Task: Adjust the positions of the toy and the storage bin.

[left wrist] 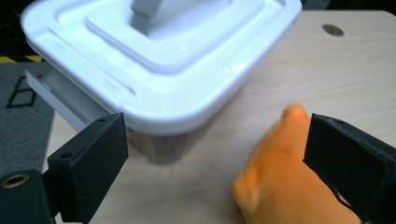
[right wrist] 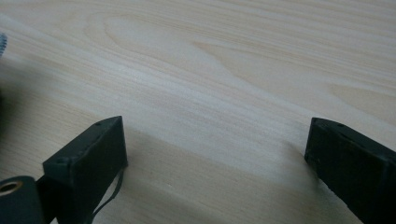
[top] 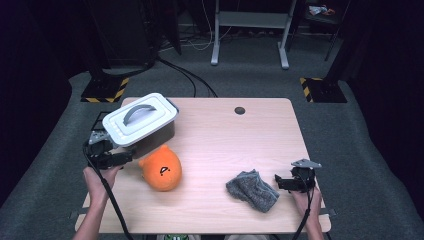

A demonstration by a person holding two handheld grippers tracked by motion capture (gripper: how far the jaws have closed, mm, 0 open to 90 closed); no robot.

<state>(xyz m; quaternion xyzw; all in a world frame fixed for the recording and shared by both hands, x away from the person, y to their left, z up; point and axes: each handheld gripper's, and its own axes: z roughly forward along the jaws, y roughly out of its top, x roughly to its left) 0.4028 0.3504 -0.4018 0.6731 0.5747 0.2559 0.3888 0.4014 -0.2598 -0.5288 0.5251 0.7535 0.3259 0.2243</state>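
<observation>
The counter (top: 215, 130) carries a white-lidded box (top: 141, 120) at its left rear, tilted, long axis slanting toward the far right. An orange plush toy (top: 161, 169) sits just in front of it. The left tongs (top: 127, 156) gape wide beside both, gripping nothing. The right tongs (top: 276, 181) stand wide near a grey cloth (top: 251, 190).

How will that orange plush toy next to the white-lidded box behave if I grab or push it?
The orange plush toy looks soft and rounded, so the jaws would likely squash it rather than meet a firm surface. It probably weighs little for its bulk. Pushed on the smooth wooden table, it may slide or wobble, possibly nudging the box beside it.
</observation>
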